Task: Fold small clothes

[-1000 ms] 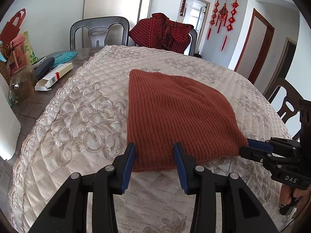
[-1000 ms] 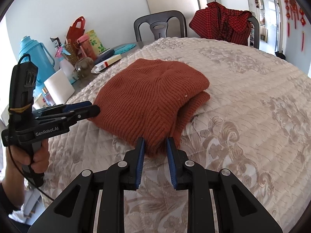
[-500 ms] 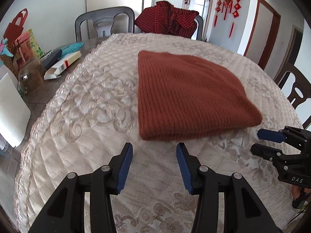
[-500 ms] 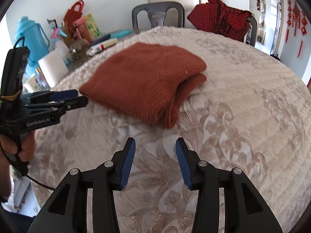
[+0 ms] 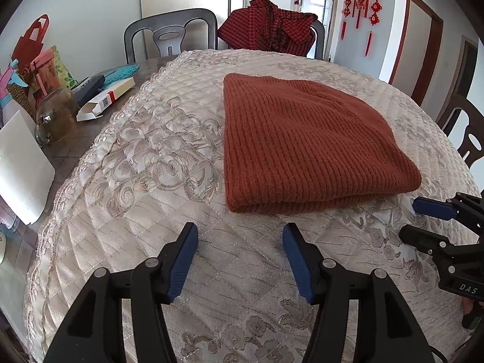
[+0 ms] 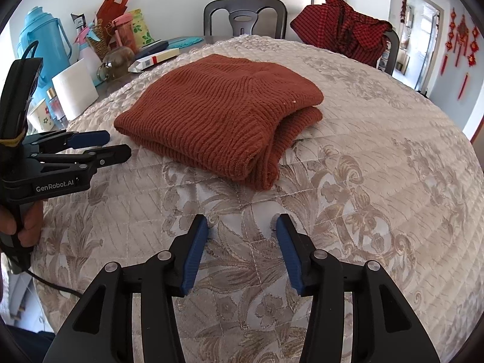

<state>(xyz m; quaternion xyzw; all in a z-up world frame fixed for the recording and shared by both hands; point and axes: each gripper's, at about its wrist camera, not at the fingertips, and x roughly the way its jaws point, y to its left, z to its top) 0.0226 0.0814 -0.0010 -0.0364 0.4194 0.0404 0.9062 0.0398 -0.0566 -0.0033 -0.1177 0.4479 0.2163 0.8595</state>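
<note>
sweater (image 5: 302, 142) lies folded on the table (image 5: 151, 163), both grippers' jaws just opening and empty near it, so a clean retreat should avoid snagging its edge.

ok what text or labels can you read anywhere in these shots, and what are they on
"GenRobot.AI" on the body of the left tongs, seen from the right wrist.
"DAS" on the body of the right tongs, seen from the left wrist; cut off at the frame edge.
White carton carries a printed code, too small to read.
</note>
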